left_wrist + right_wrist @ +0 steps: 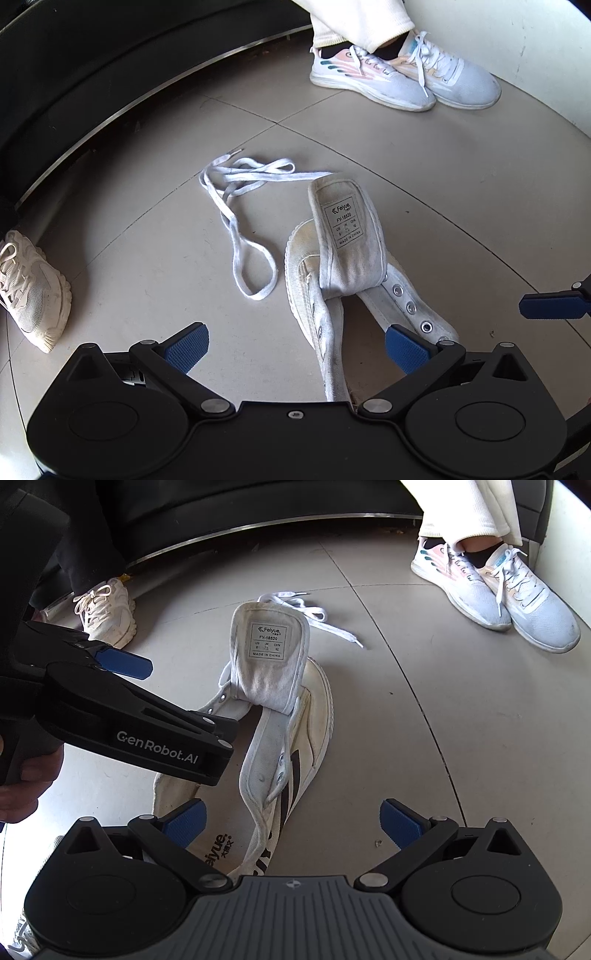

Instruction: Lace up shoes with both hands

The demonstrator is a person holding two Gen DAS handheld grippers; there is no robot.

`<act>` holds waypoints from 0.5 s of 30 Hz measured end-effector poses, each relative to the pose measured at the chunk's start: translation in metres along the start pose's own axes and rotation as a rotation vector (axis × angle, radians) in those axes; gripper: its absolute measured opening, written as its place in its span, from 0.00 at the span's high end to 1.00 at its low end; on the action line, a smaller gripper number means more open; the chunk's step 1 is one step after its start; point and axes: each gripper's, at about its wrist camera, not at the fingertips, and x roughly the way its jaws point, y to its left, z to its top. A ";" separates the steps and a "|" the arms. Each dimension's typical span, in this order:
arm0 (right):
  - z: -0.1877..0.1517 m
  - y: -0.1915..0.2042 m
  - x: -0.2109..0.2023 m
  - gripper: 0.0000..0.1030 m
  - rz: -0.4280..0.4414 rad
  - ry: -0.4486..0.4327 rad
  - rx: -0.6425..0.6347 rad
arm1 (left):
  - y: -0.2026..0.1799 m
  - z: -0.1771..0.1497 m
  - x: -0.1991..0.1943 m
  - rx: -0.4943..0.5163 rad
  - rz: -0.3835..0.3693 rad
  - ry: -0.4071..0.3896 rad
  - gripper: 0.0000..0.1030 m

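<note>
The shoe [280, 746] is a white canvas high-top that lies on the tiled floor [443, 720] with its opening toward both cameras. Its tongue [267, 653] is folded up and forward, so the printed size label [268, 641] faces the lenses. The metal eyelets [410, 307] along both flaps are unlaced. The side of the shoe carries dark stripes and a printed brand name.

The shoelace [240, 221] lies loose on the floor just beyond the shoe, in tangled loops, apart from both grippers.

The left gripper [295, 347] hovers over the heel end of the shoe. Its jaws are spread wide and hold nothing. The right gripper [293, 823] hovers over the side of the shoe. Its jaws are likewise spread wide and hold nothing.

A hand [26, 779] grasps the left gripper's handle. Two sneakers [402, 74] worn by a seated person stand well beyond the shoelace. Another pale sneaker [33, 291] stands at the left edge.
</note>
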 end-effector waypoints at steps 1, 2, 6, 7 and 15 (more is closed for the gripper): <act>0.000 0.000 0.000 0.00 0.000 0.001 0.000 | 0.001 0.000 0.002 0.000 -0.007 -0.006 0.00; 0.000 0.000 0.000 0.00 -0.001 0.001 0.001 | 0.003 0.001 0.003 0.000 -0.014 -0.012 0.00; 0.001 -0.002 0.000 0.00 -0.002 0.005 0.004 | 0.014 0.004 0.010 -0.043 -0.049 -0.038 0.00; 0.002 -0.003 0.000 0.00 -0.002 0.005 0.006 | 0.018 0.006 0.012 -0.057 -0.059 -0.044 0.00; 0.002 -0.014 0.003 0.00 -0.009 0.021 0.034 | 0.025 0.019 0.020 0.010 -0.096 -0.133 0.06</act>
